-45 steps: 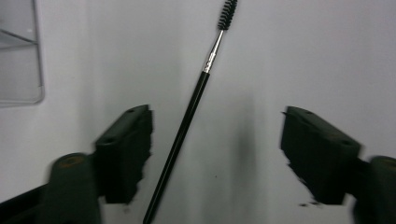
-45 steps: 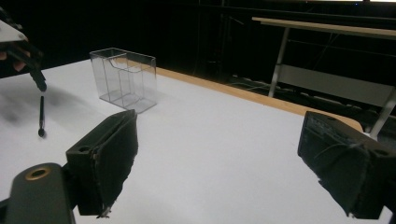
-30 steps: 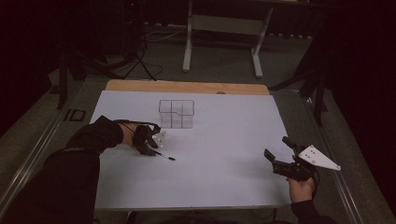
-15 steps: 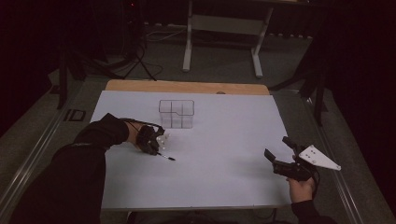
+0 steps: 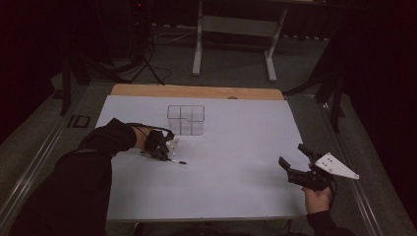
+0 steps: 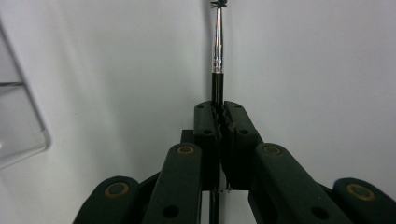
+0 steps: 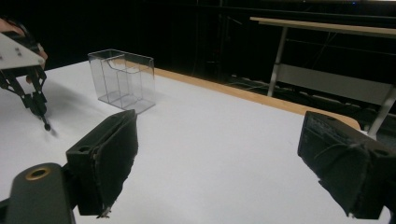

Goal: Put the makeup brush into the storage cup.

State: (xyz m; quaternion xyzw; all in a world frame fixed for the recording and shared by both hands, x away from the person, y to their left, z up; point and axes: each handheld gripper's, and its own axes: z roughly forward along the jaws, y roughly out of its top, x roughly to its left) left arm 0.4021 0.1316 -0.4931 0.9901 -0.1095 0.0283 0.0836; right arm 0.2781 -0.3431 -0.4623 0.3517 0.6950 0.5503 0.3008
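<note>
Two grippers, one brush, one clear box, listed left to right across the high view.

Item one, left of centre: your left gripper (image 5: 164,147), at the end of your dark sleeve (image 5: 105,142). Its fingers (image 6: 207,126) have just been closing and now pinch the thin black-and-silver brush (image 6: 217,51) by its handle. In the left gripper view the brush runs straight up the middle, bristle tip at the top edge, over the white table (image 5: 236,142).

Item two, upper centre: clear compartment box (image 5: 185,119), upright on the table, just beyond the left gripper.

Item three, lower right: your right gripper (image 5: 295,164), fingers (image 7: 107,163) spread wide, holding nothing, above the table.
</note>
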